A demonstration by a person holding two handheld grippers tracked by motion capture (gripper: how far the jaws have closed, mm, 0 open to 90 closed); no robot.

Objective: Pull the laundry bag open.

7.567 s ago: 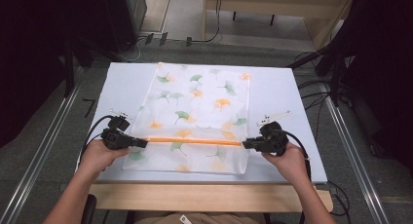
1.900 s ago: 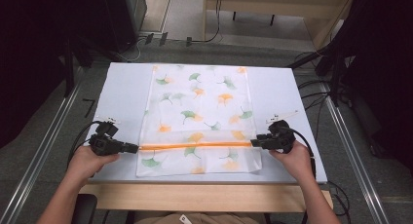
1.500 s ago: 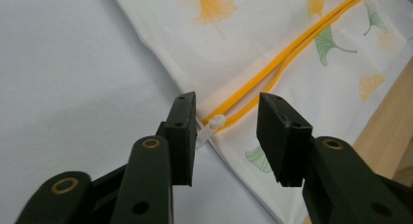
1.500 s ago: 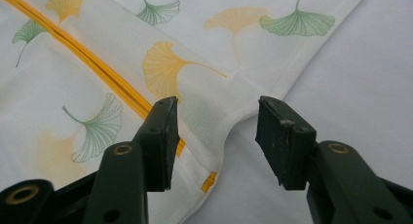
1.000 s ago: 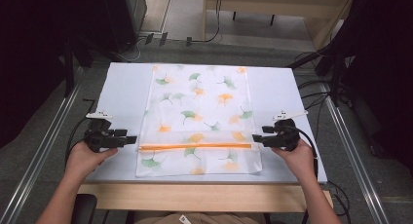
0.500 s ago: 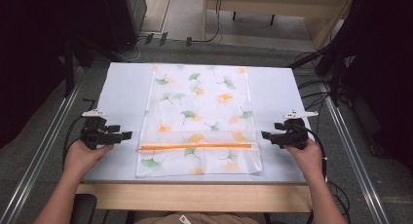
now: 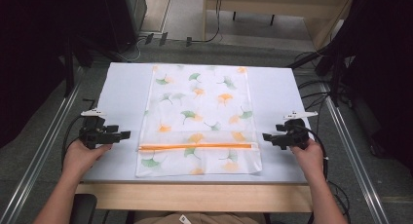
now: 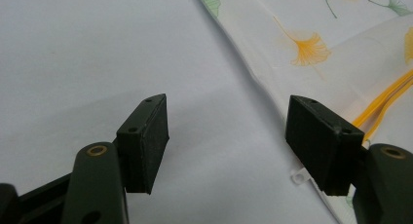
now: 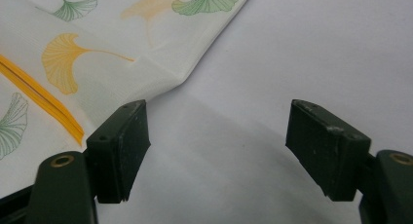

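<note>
Two pairs of black jaws stand spread wide, and nothing lies between either pair; both have just been opening. In the left gripper view, the left gripper (image 8: 226, 136) hovers over bare table, with the edge of the cloth bag running from 12 o'clock down past its jaw at 3 o'clock, which overlaps the bag's edge in that view; whether it touches I cannot tell. In the right gripper view, the right gripper (image 9: 216, 148) likewise spans plain tabletop, and a corner fold of the bag sits just above its jaw at 9 o'clock.

From the high view, the left gripper (image 7: 124, 135) sits at 9 o'clock of the bag, just beside its left edge and clear of it, held in the left hand (image 7: 85, 153). The right gripper (image 7: 267, 136) sits at 3 o'clock, just beside the right edge, held in the right hand (image 7: 309, 153).

Between them, the white bag (image 7: 199, 119) printed with green and orange ginkgo leaves lies flat on the pale table (image 7: 122, 87), its orange zipper (image 7: 197, 146) running straight across near the edge closest to the person.
</note>
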